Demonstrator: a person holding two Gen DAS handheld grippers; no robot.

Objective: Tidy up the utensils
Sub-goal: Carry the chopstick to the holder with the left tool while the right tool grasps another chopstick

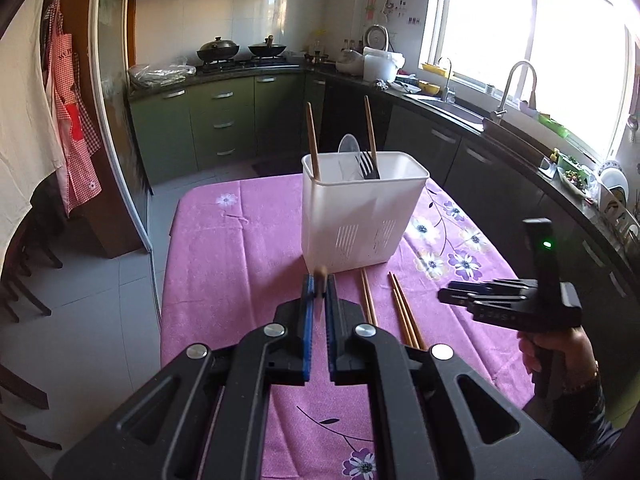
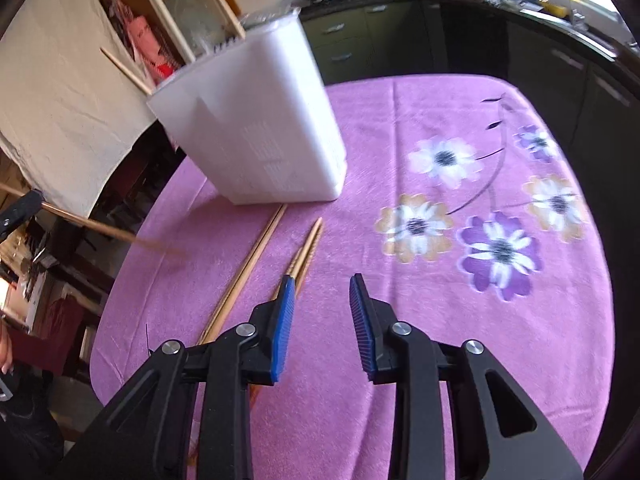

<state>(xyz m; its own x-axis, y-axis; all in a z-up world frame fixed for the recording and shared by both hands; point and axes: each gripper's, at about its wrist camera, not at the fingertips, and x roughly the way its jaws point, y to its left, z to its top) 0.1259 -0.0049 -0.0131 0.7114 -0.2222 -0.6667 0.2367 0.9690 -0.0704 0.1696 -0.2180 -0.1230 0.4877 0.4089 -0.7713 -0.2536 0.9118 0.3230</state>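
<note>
Left wrist view: left gripper (image 1: 319,280) fingers pinch a chopstick (image 1: 320,276) end-on, just short of the white holder (image 1: 362,216). Right gripper (image 2: 322,284) fingers are spread, empty, over three loose chopsticks (image 2: 304,246) on the surface (image 2: 440,320). Risk: the stick, probably gripped near one end, swings and clips the holder rim, tipping it.

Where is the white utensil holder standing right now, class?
In the left wrist view the white utensil holder stands upright on the purple floral tablecloth, just beyond the left gripper, with loose chopsticks lying before its base.
</note>
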